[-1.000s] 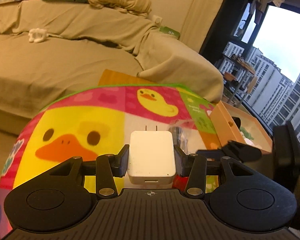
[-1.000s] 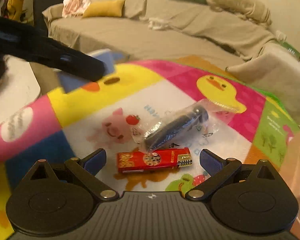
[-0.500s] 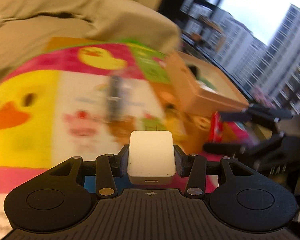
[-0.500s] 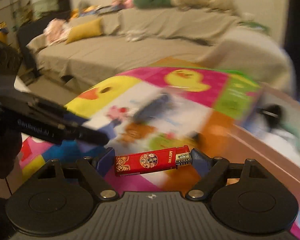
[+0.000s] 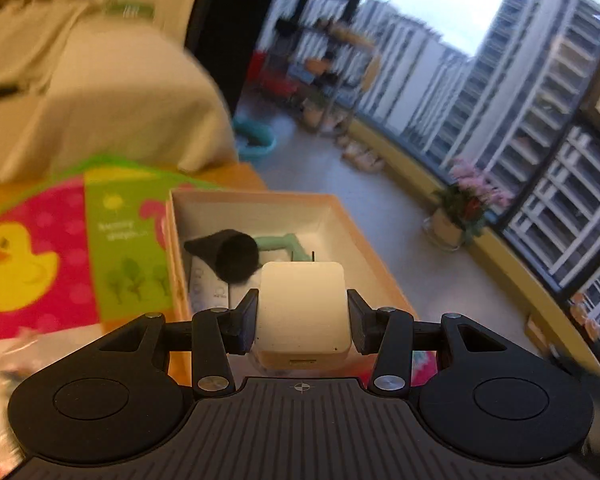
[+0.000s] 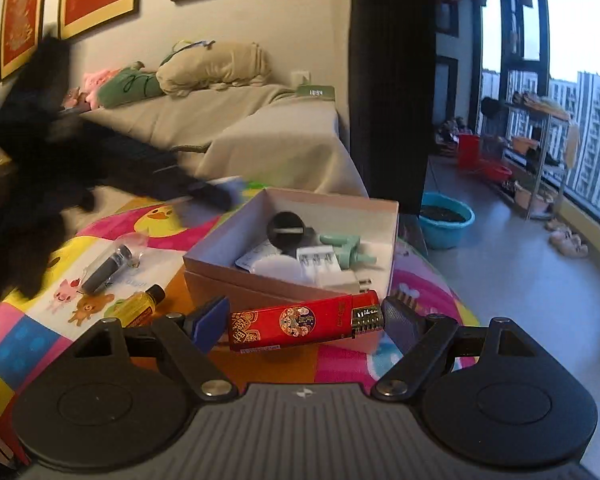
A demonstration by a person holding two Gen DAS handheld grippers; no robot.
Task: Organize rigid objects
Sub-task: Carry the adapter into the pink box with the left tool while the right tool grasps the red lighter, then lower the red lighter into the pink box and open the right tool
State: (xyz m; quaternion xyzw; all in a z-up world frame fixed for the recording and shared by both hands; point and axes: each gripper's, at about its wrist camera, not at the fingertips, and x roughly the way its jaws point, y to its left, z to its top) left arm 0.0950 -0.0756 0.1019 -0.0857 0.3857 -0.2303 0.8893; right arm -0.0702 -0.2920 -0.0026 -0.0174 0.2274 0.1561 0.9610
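Both grippers have swung away from the middle of the cartoon duck mat [image 6: 100,256] toward the open cardboard box [image 6: 260,280] at its window-side edge; the lighter has been lifted off the mat. Left gripper [image 5: 302,316]: jaws part-way closed, pads pressing both sides of a white charger block [image 5: 302,312], carried in the air above the box's near end. Right gripper [image 6: 304,316]: jaws wide, closed lengthwise on a red lighter [image 6: 300,322], metal head toward the right-hand pad, the pair held just short of the box's near wall. Box contents, right wrist view: black round-ended item [image 6: 286,230] toward the far wall; mint-green plastic piece [image 6: 346,250] to its right; white plug adapter [image 6: 328,268] near the front wall; white packets beneath. Left wrist view shows the same box [image 5: 180,240] with the black item [image 5: 232,254] and the green piece [image 5: 284,242] inside. Mat holdings, left of the box: dark cylinder in a clear bag [image 6: 108,264], lying on the white panel; small yellow-labelled bottle with a black cap [image 6: 142,306], beside the box's near left corner. Blurred black shape [image 6: 60,184] crosses the mat's far left edge, most likely the other gripper and gloved hand. Background: beige covered sofa [image 6: 260,132]; blue basin [image 6: 446,220] on the floor by the window.
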